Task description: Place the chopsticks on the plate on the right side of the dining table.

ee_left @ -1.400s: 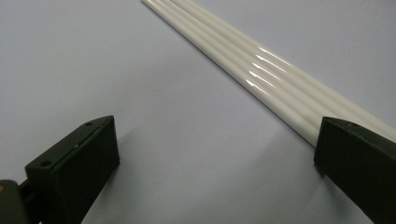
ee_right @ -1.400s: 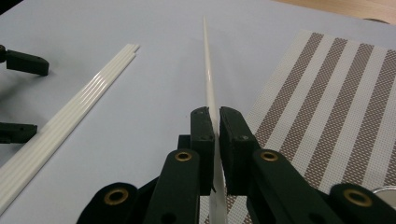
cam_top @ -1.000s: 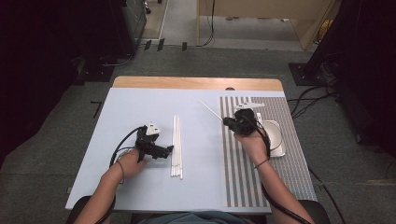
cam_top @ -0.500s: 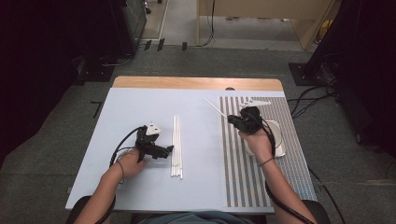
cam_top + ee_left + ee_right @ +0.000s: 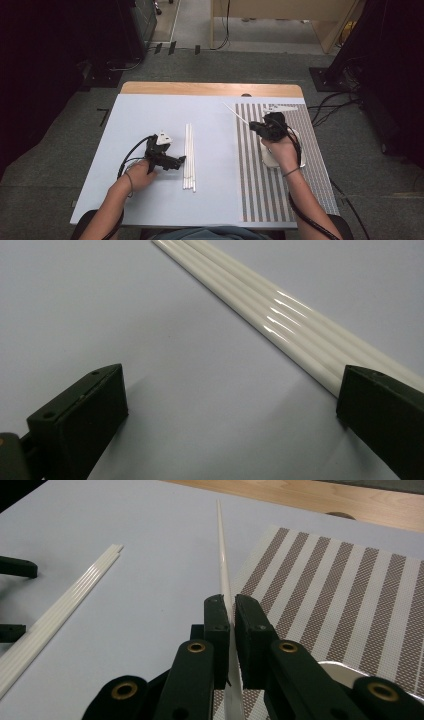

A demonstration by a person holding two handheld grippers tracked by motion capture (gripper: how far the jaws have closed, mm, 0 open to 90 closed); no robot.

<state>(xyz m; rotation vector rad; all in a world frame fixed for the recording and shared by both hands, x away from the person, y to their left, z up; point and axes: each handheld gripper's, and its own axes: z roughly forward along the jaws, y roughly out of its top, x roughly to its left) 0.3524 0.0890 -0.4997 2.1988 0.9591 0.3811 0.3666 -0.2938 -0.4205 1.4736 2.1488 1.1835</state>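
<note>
Pale blue covers most of the surface [image 5: 150, 115], and a striped mat [image 5: 305, 165] lies along its right edge. Near the middle, my left gripper [image 5: 176, 161] rests with its jaws released, just beside the near end of the row of white sticks [image 5: 189, 155]; one jaw is touching or nearly touching the outer stick. The row's long axis runs from the near edge toward the far edge. On the right, my right gripper [image 5: 256, 125] is clenched on one single white stick [image 5: 235, 113], which points toward the far left corner, so the row lies to its left. Compared with one second ago, my right gripper is a little more to the right and slightly higher, while the left one did not move.
</note>
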